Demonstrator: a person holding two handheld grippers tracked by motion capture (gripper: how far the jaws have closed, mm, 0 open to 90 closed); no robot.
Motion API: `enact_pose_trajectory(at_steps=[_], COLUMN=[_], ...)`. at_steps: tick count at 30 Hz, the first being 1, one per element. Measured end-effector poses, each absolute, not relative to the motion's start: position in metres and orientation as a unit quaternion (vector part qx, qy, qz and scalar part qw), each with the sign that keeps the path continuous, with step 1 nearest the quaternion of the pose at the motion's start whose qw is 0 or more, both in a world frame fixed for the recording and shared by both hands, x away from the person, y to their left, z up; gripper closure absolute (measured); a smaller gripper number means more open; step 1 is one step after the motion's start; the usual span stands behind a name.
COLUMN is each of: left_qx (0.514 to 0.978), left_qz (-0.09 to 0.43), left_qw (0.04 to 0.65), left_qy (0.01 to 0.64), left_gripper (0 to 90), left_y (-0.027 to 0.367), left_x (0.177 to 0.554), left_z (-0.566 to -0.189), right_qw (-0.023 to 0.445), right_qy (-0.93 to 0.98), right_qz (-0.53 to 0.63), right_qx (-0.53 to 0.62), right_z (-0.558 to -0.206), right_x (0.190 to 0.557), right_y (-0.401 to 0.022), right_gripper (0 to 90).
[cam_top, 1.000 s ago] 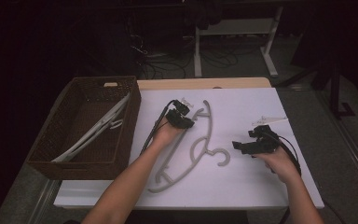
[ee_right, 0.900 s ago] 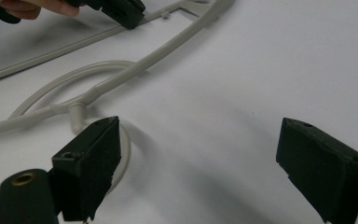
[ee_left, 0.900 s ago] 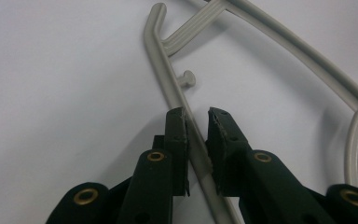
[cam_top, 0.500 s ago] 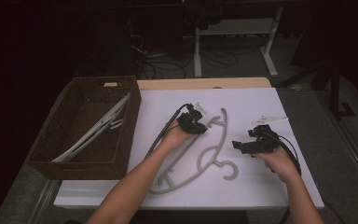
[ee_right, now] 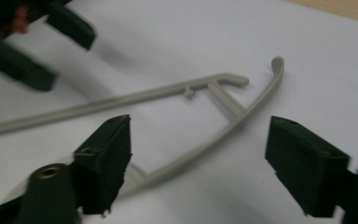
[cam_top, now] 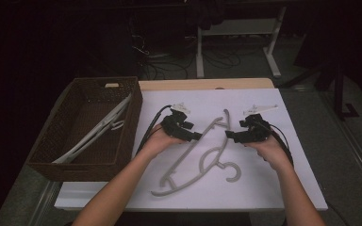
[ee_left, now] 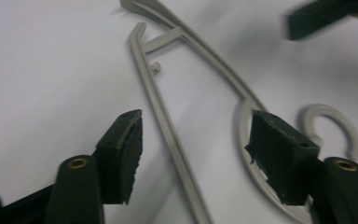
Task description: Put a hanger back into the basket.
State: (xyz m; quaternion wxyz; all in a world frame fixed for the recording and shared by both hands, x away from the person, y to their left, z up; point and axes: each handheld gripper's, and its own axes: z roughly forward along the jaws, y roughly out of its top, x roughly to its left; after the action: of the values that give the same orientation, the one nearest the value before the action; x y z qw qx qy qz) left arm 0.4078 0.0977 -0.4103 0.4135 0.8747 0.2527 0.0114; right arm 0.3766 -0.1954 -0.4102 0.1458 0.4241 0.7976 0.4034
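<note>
The left hand-held gripper [cam_top: 195, 136] has just been opening; its jaws stand spread above the grey hanger [cam_top: 202, 157], pinching nothing. The right hand-held gripper [cam_top: 231, 135], jaws just closing but still apart, holds nothing too. The one hanger lies flat on the bench [cam_top: 283, 188] between both. Beyond the left one, a basket [cam_top: 75, 165] holds white hangers [cam_top: 99, 132], count unclear.

Item: grey plastic hanger [cam_top: 202, 155], one piece.
Form: curved shoulder bar, straight lower bar, small peg near one end, open hook.
Pose: flat, set diagonally; one end points to the far side, the other to the near edge.
Location: white sheet on the bench, central.
Contact: resting free, ungripped.
</note>
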Motion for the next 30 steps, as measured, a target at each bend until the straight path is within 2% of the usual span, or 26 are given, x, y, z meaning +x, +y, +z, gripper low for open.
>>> enact_pose_trajectory(at_steps=[6, 15, 18, 30], left_qx=[0.872, 0.872, 0.871, 0.878], left_qz=[0.002, -0.001, -0.002, -0.007], left_qw=[0.424, 0.426, 0.428, 0.427], left_qy=[0.245, 0.240, 0.239, 0.219], left_gripper=[23.9, 19.6, 19.6, 19.5], left_y=[0.113, 0.125, 0.126, 0.116], left_x=[0.382, 0.361, 0.358, 0.348], left_z=[-0.410, -0.417, -0.419, -0.418], right_qw=[0.153, 0.143, 0.140, 0.157], right_qy=[0.803, 0.827, 0.834, 0.850], right_qz=[0.398, 0.362, 0.347, 0.291], right_qx=[0.417, 0.405, 0.406, 0.410], right_z=[-0.408, -0.421, -0.428, -0.445], right_x=[0.403, 0.442, 0.451, 0.468], right_y=[-0.174, -0.139, -0.131, -0.118], right_gripper=[55.8, 85.4, 88.6, 88.9])
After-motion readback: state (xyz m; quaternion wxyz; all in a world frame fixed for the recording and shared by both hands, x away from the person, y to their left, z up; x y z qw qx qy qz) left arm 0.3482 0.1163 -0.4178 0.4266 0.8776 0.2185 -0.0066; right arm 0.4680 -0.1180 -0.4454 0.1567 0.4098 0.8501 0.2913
